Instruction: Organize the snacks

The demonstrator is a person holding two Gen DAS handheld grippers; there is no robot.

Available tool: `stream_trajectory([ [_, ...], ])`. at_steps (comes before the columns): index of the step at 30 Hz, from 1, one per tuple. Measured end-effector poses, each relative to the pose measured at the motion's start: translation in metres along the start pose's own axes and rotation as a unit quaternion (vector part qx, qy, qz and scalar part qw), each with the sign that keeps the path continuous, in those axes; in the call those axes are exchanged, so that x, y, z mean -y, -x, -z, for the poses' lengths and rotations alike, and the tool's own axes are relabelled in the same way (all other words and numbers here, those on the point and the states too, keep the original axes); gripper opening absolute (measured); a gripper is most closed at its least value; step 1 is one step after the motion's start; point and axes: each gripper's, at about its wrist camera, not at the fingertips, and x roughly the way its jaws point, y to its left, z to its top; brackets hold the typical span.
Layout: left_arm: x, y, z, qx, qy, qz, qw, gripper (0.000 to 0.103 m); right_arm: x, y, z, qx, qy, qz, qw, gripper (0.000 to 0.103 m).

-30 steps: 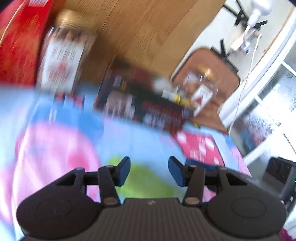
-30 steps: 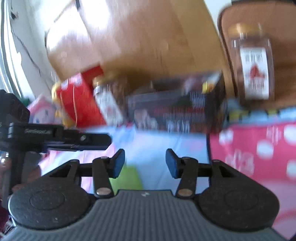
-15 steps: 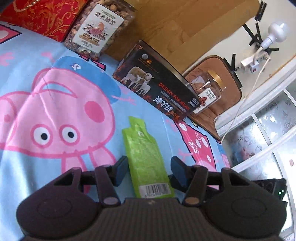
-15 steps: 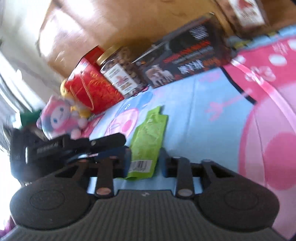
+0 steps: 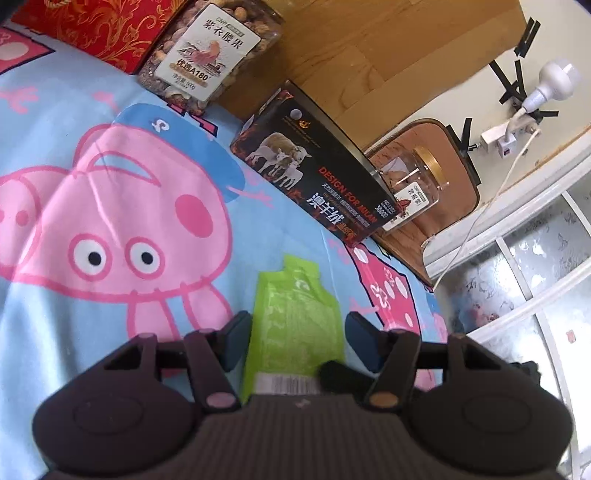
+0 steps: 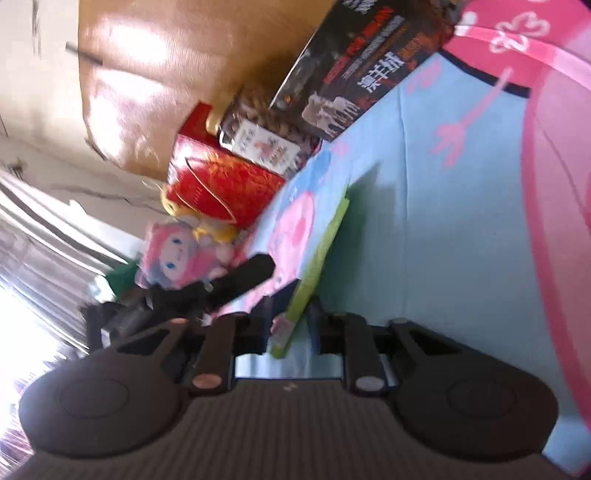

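Observation:
A green snack pouch [image 5: 295, 325] lies on the cartoon-pig blanket [image 5: 110, 206]. My left gripper [image 5: 297, 341] is open, with a finger on each side of the pouch's near end. My right gripper [image 6: 291, 325] is shut on the pouch's barcode end [image 6: 314, 273] and holds it edge-on, tilted up from the blanket. The left gripper shows as a dark shape [image 6: 221, 288] in the right wrist view. A nut jar [image 5: 210, 55], a black box [image 5: 314, 181] and a second jar [image 5: 410, 188] stand along the back.
A red gift box [image 5: 103, 26] stands at the back left beside the nut jar, against a wooden headboard [image 5: 369, 55]. A pink-haired doll [image 6: 184, 254] lies by the red box. A brown stool [image 5: 443, 206] holds the second jar. A window is at the right.
My right gripper has closed on the pouch's barcode end and tipped it up on edge. My left gripper has moved closer along the pouch, still open.

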Motion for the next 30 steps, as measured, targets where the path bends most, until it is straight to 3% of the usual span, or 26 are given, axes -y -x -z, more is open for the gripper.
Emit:
stream_trajectory([
  [5, -0.008, 0.009, -0.006, -0.009, 0.025, 0.018, 0.9995, 0.062, 0.002, 0.006, -0.004, 0.011, -0.007, -0.018, 1.0, 0.008],
  [8, -0.011, 0.02, -0.007, -0.006, 0.043, 0.06, 0.9972, 0.077, 0.014, 0.013, -0.006, 0.011, -0.05, -0.061, 0.997, 0.008],
  [10, -0.009, 0.022, -0.007, -0.007, 0.044, 0.077, 0.996, 0.077, 0.021, 0.015, -0.007, 0.01, -0.083, -0.094, 0.992, 0.008],
  [11, -0.007, 0.022, -0.007, -0.008, 0.042, 0.08, 0.9959, 0.075, 0.023, 0.015, -0.009, 0.007, -0.097, -0.113, 0.989, 0.008],
  [13, 0.001, 0.019, -0.011, -0.013, 0.027, 0.086, 0.9959, 0.043, 0.021, 0.015, -0.015, 0.007, -0.103, -0.13, 0.986, 0.008],
  [15, 0.015, 0.015, -0.021, -0.01, 0.006, 0.08, 0.9967, 0.027, 0.01, 0.017, -0.029, 0.011, -0.077, -0.113, 0.991, 0.008],
  [20, 0.068, 0.003, -0.079, 0.021, -0.074, 0.062, 0.9951, 0.027, -0.038, 0.028, -0.09, 0.053, 0.026, -0.067, 0.996, 0.009],
  [23, 0.095, -0.014, -0.123, 0.047, -0.107, 0.045, 0.9921, 0.029, -0.076, 0.022, -0.138, 0.085, 0.107, -0.013, 0.991, 0.009],
  [26, 0.103, -0.041, -0.157, 0.076, -0.111, 0.026, 0.9905, 0.029, -0.101, 0.0, -0.18, 0.096, 0.198, 0.06, 0.974, 0.01],
  [30, 0.084, -0.076, -0.168, 0.085, -0.086, 0.002, 0.9926, 0.027, -0.107, -0.04, -0.202, 0.071, 0.314, 0.143, 0.936, 0.01],
])
